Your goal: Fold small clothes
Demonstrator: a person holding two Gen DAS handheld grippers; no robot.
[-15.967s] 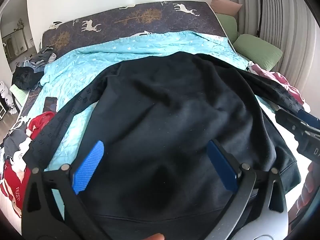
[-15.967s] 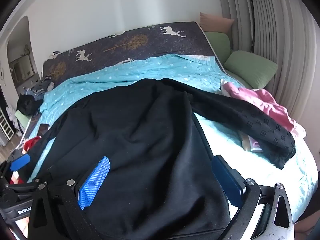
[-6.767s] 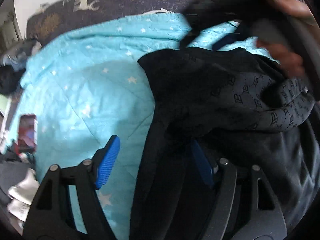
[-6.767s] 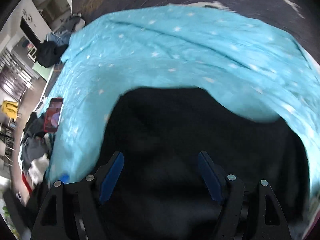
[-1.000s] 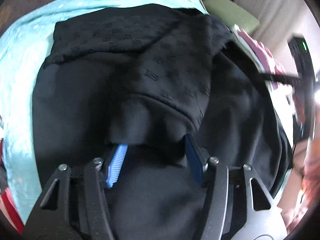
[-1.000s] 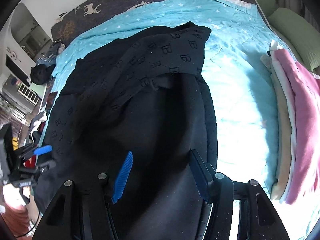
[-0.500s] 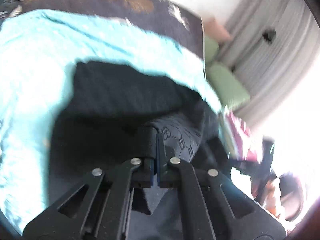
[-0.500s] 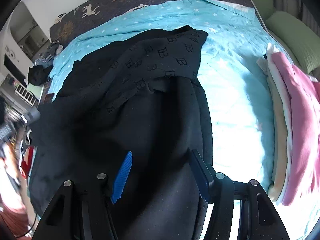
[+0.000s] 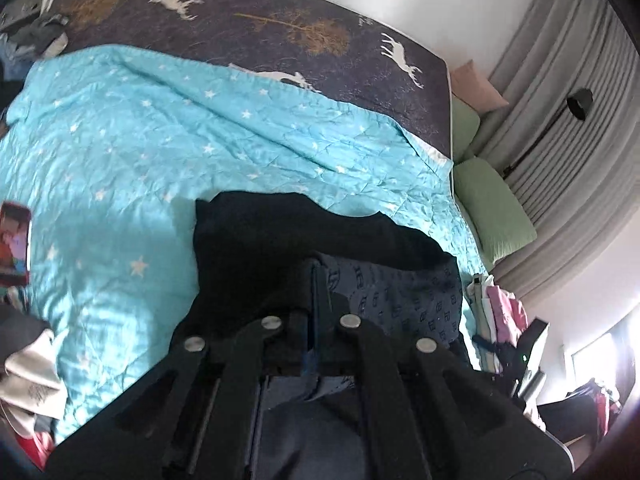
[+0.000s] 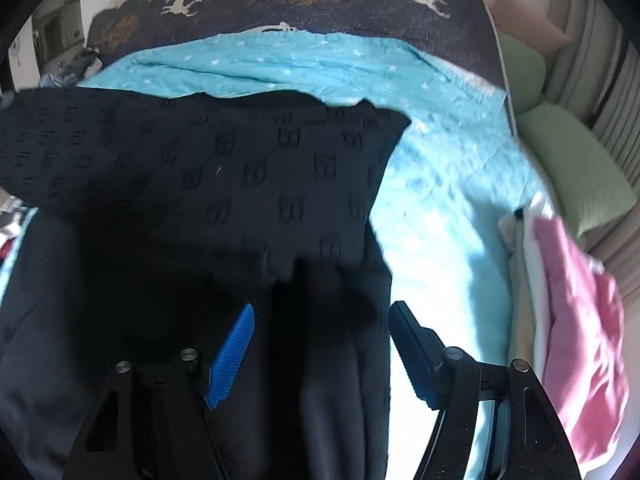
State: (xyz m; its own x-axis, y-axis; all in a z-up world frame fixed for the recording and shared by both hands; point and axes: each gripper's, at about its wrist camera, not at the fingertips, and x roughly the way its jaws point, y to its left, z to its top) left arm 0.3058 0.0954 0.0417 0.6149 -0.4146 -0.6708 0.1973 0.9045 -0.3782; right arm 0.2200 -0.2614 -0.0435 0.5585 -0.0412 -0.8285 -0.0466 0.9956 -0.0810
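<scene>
- Since a second ago, left wrist view: left gripper jaws have gone from apart to pressed together on a fold of the black sweater, and the camera now looks further up the bed.
- Left wrist view, now: the patterned sleeve lies just right of the jaws; whether the pinched fold is sleeve or body cloth is hard to tell against the dark fabric. The sweater sits on the turquoise quilt; a phone lies at the quilt's left edge.
- Right wrist view, now: right gripper jaws are apart and opening, hovering over the sweater's body near its right edge, gripping nothing. The sleeve is spread across the chest. A folded pink and cream stack sits to the right.
- Progress, judged: sleeves appear folded in; the body fold and placing on the stack remain.
</scene>
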